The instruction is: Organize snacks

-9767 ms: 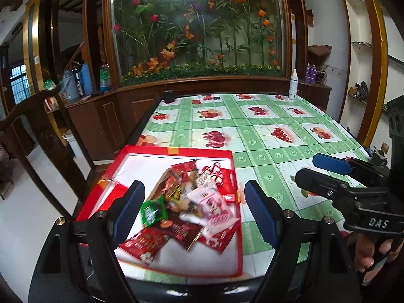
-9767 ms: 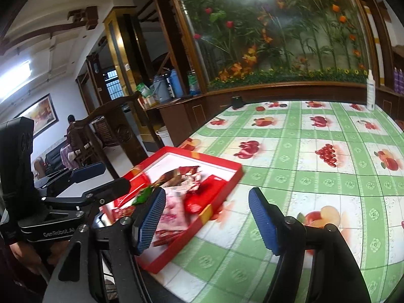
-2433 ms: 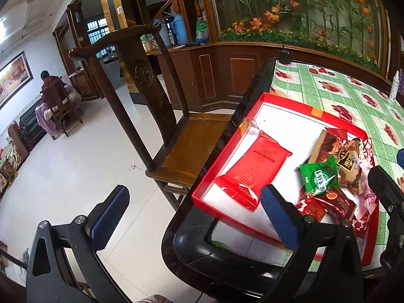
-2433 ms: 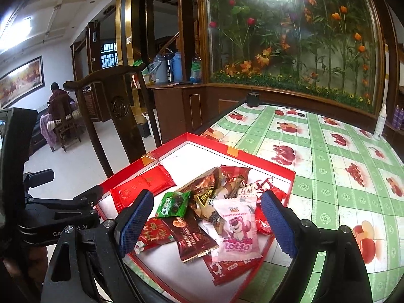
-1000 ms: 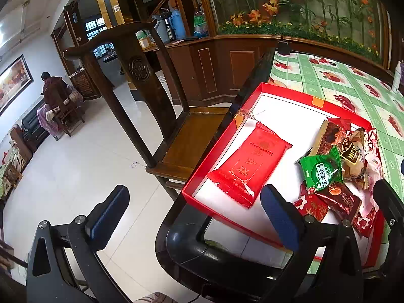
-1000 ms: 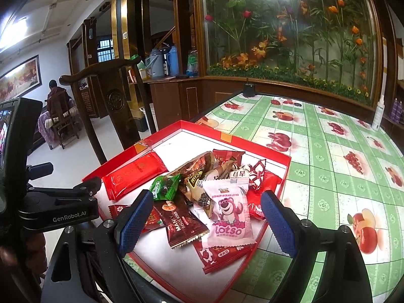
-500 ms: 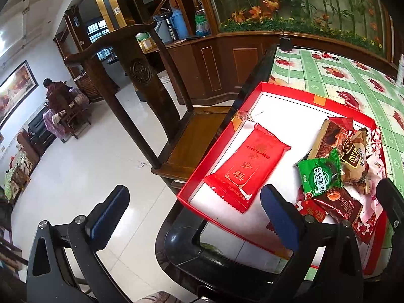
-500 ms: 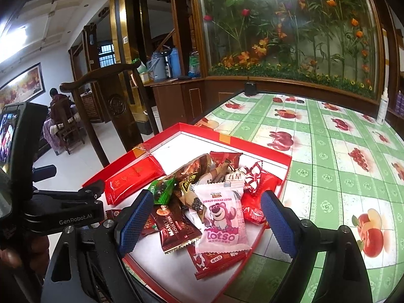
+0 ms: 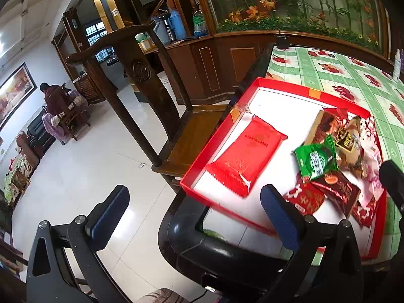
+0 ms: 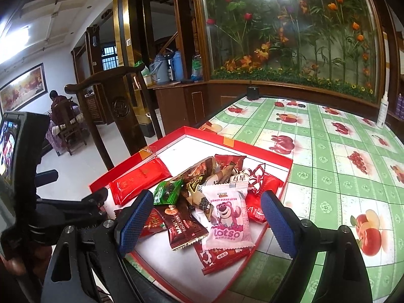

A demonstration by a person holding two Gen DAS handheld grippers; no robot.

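Observation:
A red-rimmed tray with a white floor sits at the table's near left corner; it also shows in the left wrist view. A long red packet lies alone on its left side. A pile of snacks lies to its right: a green packet, a brown packet and a pink Lotso packet. My right gripper is open, low over the pile, straddling the Lotso and brown packets. My left gripper is open and empty, off the table's near left corner.
A dark wooden chair stands against the table's left side. The green fruit-print tablecloth stretches right and back. A white spray bottle stands at the far right edge. A wooden planter wall backs the table.
My right gripper has moved forward and down toward the snack pile. My left gripper has hardly moved. Since 9.8 s ago the long red packet has come to lie apart from the pile.

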